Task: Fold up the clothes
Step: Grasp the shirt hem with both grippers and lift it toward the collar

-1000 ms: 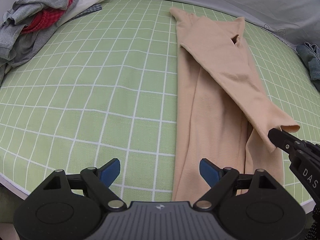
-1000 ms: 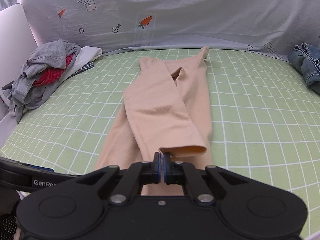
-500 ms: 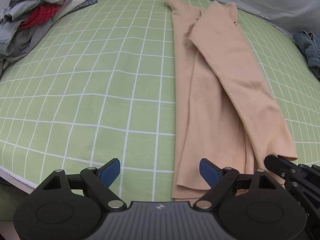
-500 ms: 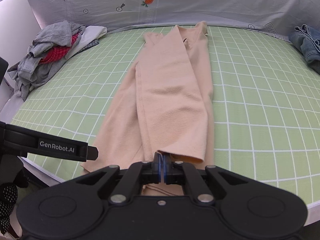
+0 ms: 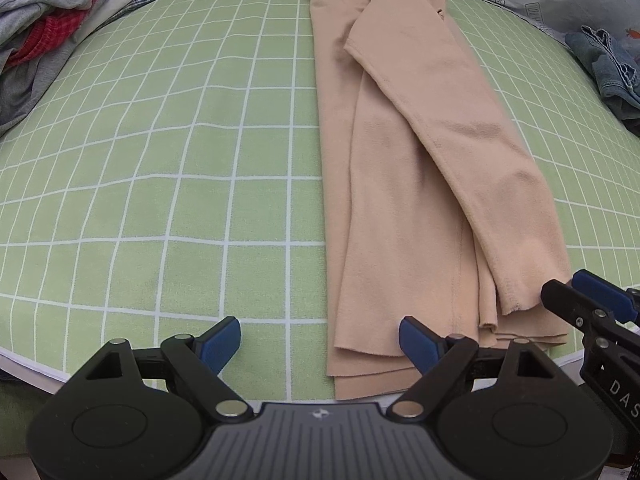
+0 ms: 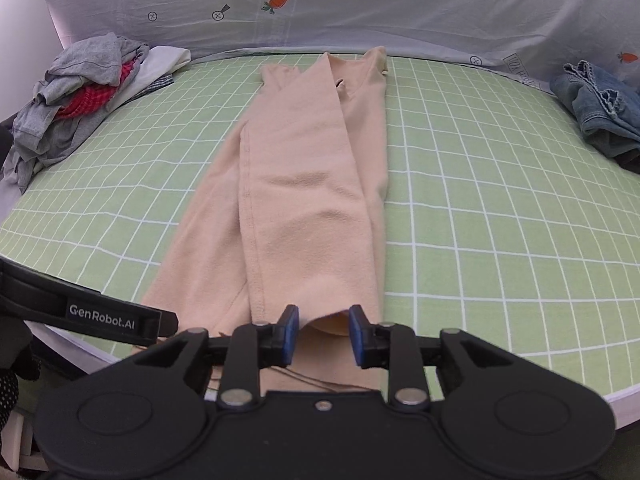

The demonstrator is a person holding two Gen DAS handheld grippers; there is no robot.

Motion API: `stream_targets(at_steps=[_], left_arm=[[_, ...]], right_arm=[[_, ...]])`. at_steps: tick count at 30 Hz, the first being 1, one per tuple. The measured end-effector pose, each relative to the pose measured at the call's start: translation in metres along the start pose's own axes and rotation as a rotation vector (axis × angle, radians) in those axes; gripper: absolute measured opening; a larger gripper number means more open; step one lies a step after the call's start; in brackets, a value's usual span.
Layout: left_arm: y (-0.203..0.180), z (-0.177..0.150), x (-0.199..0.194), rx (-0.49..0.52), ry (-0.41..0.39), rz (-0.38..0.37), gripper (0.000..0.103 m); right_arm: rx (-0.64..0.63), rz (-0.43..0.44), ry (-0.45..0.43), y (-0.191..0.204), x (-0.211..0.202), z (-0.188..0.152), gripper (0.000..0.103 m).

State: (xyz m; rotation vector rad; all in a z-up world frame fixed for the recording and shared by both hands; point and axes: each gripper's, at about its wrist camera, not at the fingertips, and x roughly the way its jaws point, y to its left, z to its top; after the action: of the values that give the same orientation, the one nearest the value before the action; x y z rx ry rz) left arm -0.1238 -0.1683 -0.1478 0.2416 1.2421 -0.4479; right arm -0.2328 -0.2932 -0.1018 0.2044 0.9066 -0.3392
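Jaws first: your right gripper (image 6: pixel 323 330) stands partly open at the bottom centre of its view, the blue pads either side of the sleeve cuff (image 6: pixel 326 322) but not pinching it. Your left gripper (image 5: pixel 320 340) is spread wide at the bottom of its own view, holding nothing, with its right pad over the near hem and its left pad over bare mat.

Between and beyond them lies the beige top (image 5: pixel 404 184), a long-sleeved knit already narrowed into a strip that runs from the lower centre up to the top centre of both views. One sleeve lies diagonally along it, cuff nearest you.

You should expect this cloth to be light, limp and a little stretchy; it looks soft and fuzzy, so it should grip well in the pads but sag and drag if lifted by one corner. I judge the best hold to be the near hem, one gripper at each corner, taking all layers together so the sleeve travels with the body.

Further up, the green grid mat (image 5: pixel 160 160) is flat. At the upper left sits a pile of grey and red clothes (image 6: pixel 80 92); at the upper right, folded denim (image 6: pixel 600 112).
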Motion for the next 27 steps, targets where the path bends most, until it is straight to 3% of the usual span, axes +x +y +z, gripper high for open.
stream_targets(at_steps=[8,11,14,15,16,17,18,19,20,27], left_arm=[[0.005,-0.009,-0.001,-0.011,0.022,-0.067,0.082],[0.001,-0.011,-0.002,0.018,0.006,-0.061,0.074],[-0.007,-0.012,-0.004,0.081,-0.012,-0.07,0.045],[-0.012,-0.012,-0.003,0.1,-0.012,-0.083,0.03],[-0.014,-0.012,-0.003,0.103,-0.012,-0.097,0.019],[-0.015,-0.012,-0.002,0.097,-0.011,-0.11,0.016],[-0.013,-0.012,-0.001,0.097,-0.013,-0.116,0.013],[-0.012,-0.011,0.0,0.1,-0.016,-0.118,0.012],[-0.011,-0.011,-0.001,0.089,-0.017,-0.124,0.011],[-0.001,0.002,-0.021,-0.016,-0.052,-0.164,0.009]], right_arm=[[0.066,-0.048,0.087,-0.019,0.014,-0.014,0.042],[0.075,-0.034,0.102,-0.018,0.017,-0.017,0.042],[0.078,-0.017,0.105,-0.018,0.019,-0.019,0.04],[0.082,-0.009,0.107,-0.018,0.019,-0.018,0.038],[0.086,0.006,0.108,-0.018,0.019,-0.018,0.032],[0.087,0.02,0.11,-0.018,0.02,-0.017,0.025],[0.082,0.027,0.109,-0.017,0.019,-0.016,0.022],[0.078,0.034,0.108,-0.017,0.019,-0.015,0.01],[0.079,0.043,0.107,-0.017,0.018,-0.014,0.006],[0.092,0.057,0.012,-0.02,0.001,0.009,0.005]])
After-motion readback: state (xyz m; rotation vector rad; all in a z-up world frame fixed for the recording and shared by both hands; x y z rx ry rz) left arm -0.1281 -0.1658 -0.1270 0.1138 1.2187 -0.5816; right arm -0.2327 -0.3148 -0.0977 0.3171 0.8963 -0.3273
